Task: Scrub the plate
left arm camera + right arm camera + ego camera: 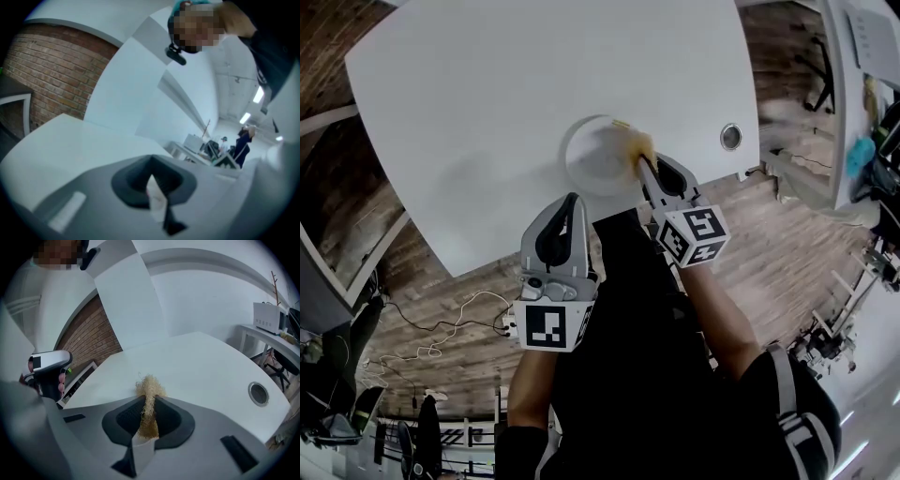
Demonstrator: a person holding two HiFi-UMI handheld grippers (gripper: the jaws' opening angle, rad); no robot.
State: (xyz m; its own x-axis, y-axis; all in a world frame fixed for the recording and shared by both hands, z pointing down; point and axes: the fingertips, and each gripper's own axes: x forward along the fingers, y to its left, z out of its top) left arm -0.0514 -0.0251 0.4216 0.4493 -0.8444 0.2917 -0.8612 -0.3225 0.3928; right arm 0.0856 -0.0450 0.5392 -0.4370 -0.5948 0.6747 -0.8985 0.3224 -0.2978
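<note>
A white plate (598, 156) lies on the white table (487, 103) near its front edge. My right gripper (643, 167) reaches over the plate's right rim, shut on a straw-coloured fibre scrubber (638, 146). In the right gripper view the scrubber (149, 399) is pinched between the shut jaws and its tuft sticks out past the right gripper (149, 405); the plate is hidden there. My left gripper (573, 201) sits at the table's front edge, just below the plate and apart from it. In its own view the left gripper (152, 174) is shut with nothing held.
A round cable grommet (730, 137) is set in the table to the right of the plate, also seen as the grommet (258, 393). The table's front edge (516, 248) drops to wooden floor with loose cables (441, 328). Another desk (853, 84) stands at far right.
</note>
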